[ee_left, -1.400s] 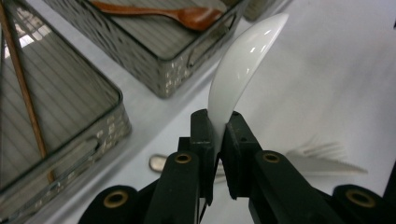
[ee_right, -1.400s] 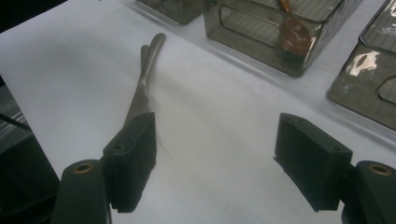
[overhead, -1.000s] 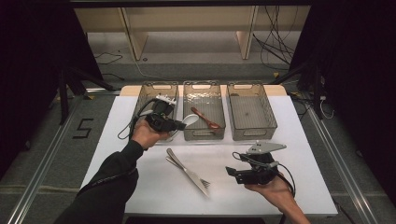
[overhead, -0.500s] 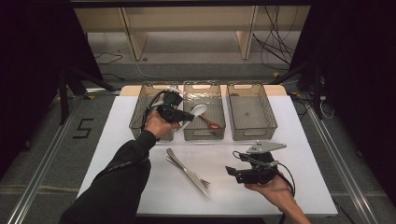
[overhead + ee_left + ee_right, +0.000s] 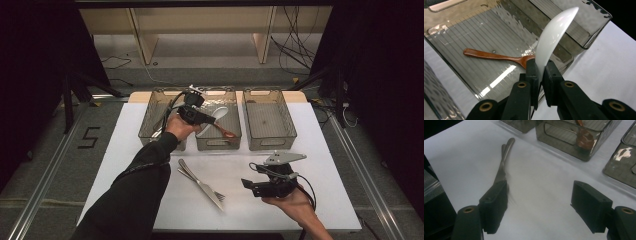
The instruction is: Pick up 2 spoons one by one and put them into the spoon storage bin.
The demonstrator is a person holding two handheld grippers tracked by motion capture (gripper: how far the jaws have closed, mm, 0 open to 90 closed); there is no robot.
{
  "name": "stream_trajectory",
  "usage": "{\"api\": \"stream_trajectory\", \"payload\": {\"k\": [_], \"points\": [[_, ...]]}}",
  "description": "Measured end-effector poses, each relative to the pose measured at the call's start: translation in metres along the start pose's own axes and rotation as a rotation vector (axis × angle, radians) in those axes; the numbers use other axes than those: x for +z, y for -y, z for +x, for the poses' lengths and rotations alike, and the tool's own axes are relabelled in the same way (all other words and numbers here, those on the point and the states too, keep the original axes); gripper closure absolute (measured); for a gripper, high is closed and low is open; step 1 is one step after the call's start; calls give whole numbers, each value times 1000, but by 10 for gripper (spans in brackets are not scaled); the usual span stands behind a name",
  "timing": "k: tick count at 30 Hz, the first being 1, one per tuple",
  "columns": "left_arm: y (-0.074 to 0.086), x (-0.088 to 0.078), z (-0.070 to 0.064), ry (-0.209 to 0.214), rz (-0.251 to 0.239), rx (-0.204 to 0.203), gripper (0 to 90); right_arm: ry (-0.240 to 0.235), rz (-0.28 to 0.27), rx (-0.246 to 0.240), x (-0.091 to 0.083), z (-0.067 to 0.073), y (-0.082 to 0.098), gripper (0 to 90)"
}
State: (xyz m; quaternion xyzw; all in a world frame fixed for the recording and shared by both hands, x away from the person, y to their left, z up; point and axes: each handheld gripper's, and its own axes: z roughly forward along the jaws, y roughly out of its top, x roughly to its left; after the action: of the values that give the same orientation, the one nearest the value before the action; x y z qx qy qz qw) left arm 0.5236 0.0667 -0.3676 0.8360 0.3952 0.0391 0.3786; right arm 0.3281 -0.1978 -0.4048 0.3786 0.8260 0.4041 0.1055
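1. The left gripper [image 5: 201,117] has its jaws clamped on a white spoon [image 5: 551,40], pinching it near the handle end so that the pale bowl rises beyond the pads.
2. In the high view the white spoon [image 5: 214,116] hangs over the middle bin [image 5: 218,142] of three smoky, see-through bins that stand in a row at the far side of the table [image 5: 325,165].
3. A brown wooden spoon [image 5: 496,56] lies flat on the ribbed floor of that middle bin, just under the held spoon and not touching it as far as the left gripper view shows.
4. The right gripper [image 5: 252,186] rests low over the near right part of the table, its jaws standing wide apart with nothing between them.
5. Two metal forks [image 5: 202,183] lie on the white table, overlapping, handles pointing toward the bins; they sit between the two grippers, and the right gripper view shows them [image 5: 505,160] just beyond one jaw.
6. The right bin [image 5: 269,142] stands beside the middle one.
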Motion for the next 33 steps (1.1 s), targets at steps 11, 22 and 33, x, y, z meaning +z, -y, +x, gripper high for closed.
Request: {"api": "stream_trajectory", "payload": {"k": [11,22,33], "points": [[-8,14,6,-33,1,-28,834,-1,-1,-2,0,0,0,303],[-2,26,8,-51,21,-53,830,-5,5,-3,0,0,1,304],[7,20,18,-46,29,-75,665,-4,4,1,-1,-1,1,304]]}}
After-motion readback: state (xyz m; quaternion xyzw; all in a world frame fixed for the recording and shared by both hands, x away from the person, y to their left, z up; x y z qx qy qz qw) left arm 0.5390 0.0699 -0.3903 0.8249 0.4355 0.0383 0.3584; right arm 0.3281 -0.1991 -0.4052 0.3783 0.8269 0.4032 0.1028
